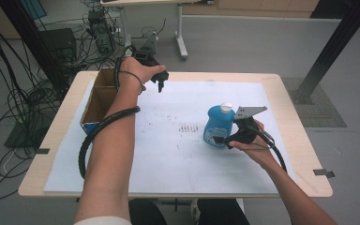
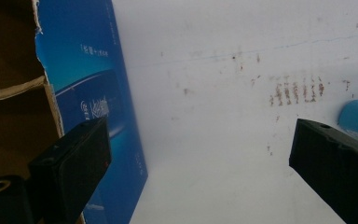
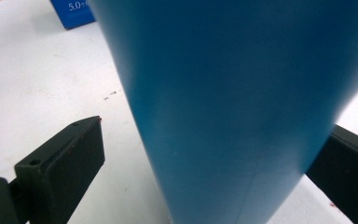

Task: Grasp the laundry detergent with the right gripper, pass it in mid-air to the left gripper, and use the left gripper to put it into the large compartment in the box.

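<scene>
- Cardboard, brown inside with a blue printed outer wall: the open box [image 1: 97, 101] stands at the left edge of the white sheet [image 1: 168, 159] that covers the table [image 1: 304, 154]. An inner divider splits the box into compartments.
- Left gripper [image 1: 160, 83]: held above the sheet, just right of the box's far end, jaws pointing downward. In the left gripper view the jaws stand wide apart with bare sheet between them; nothing is gripped. The blue box wall [image 2: 93, 107] lies beside the left jaw in that view.
- A patch of small reddish-brown marks [image 1: 189, 127] sits on the sheet, to the right of the box and just left of the bottle.
- Blue bottle [image 1: 218, 125]: upright on the sheet, white cap on top, well to the right of the box.
- Right gripper [image 1: 221, 139]: positioned at the bottle's lower body from its right side. In the right gripper view the bottle [image 3: 233, 107] stands between the jaws; a gap shows beside the left jaw, so the jaws bracket the bottle without clamping it.
</scene>
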